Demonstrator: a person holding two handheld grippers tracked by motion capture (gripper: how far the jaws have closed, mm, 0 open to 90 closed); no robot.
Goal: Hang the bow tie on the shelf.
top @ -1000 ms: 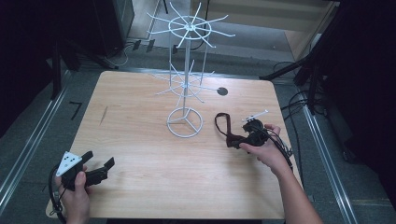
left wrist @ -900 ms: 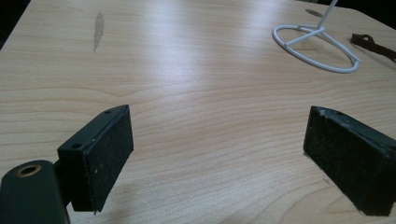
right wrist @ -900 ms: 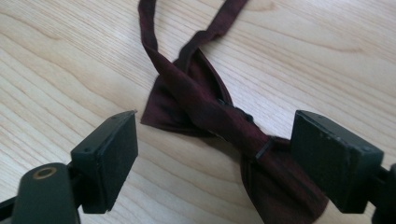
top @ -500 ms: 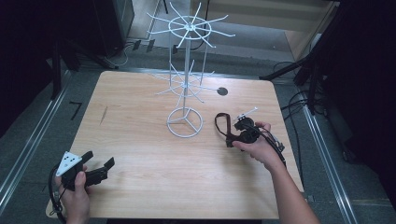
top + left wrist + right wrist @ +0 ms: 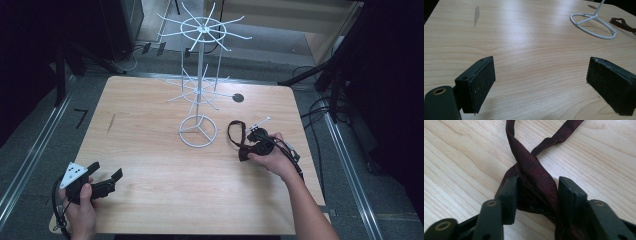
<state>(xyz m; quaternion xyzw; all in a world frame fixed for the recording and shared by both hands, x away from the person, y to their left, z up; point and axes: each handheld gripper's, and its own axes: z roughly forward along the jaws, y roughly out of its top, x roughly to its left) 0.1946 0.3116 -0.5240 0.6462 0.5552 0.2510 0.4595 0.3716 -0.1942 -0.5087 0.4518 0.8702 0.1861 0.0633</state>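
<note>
A dark red fabric strap lies in a loop on the wooden table, right of the white wire rack's ring base. My right gripper sits on the strap's near end. In the right gripper view the jaws of my right gripper stand close on either side of the bunched strap, which fills the gap between them. My left gripper rests at the table's near left corner, open. In the left gripper view its pads are wide apart over bare wood.
The white wire rack rises tall at the table's middle back, with thin arms spreading at two levels. A black round mark sits behind the strap. The rack base and strap lie far ahead of the left gripper.
My right gripper has moved a little to the left, onto the near end of the strap. The left gripper has stayed in place.
</note>
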